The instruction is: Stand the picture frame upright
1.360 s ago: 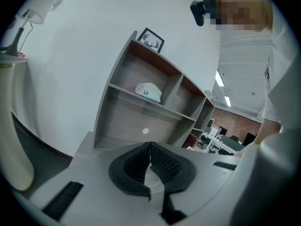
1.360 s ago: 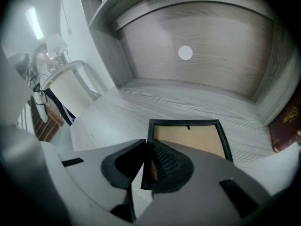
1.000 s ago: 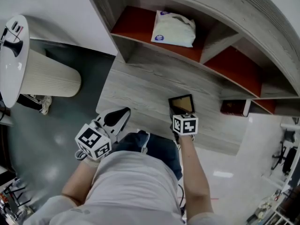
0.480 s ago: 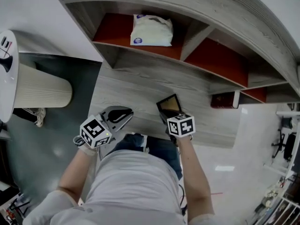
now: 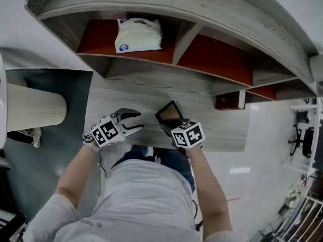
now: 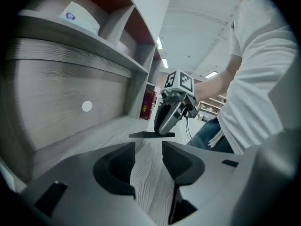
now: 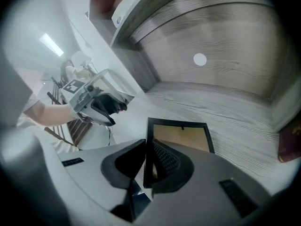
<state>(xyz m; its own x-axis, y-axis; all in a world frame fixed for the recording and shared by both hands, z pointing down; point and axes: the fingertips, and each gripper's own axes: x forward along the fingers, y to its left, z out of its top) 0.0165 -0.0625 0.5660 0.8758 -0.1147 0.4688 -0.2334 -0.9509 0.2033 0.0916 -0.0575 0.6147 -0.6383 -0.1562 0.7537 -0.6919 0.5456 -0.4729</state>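
My right gripper is clamped on the near edge of the picture frame. The frame lies almost flat, tan panel up, on the wooden desk near its front edge. My left gripper is opening, with nothing between its jaws. I would tip the frame up slowly, steadying it with the left. It looks nearly square, skewed to the desk edge, with one corner towards the shelves.

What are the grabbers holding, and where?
The right gripper pinches the picture frame by its side edge. The left gripper holds nothing; its jaws are opening.
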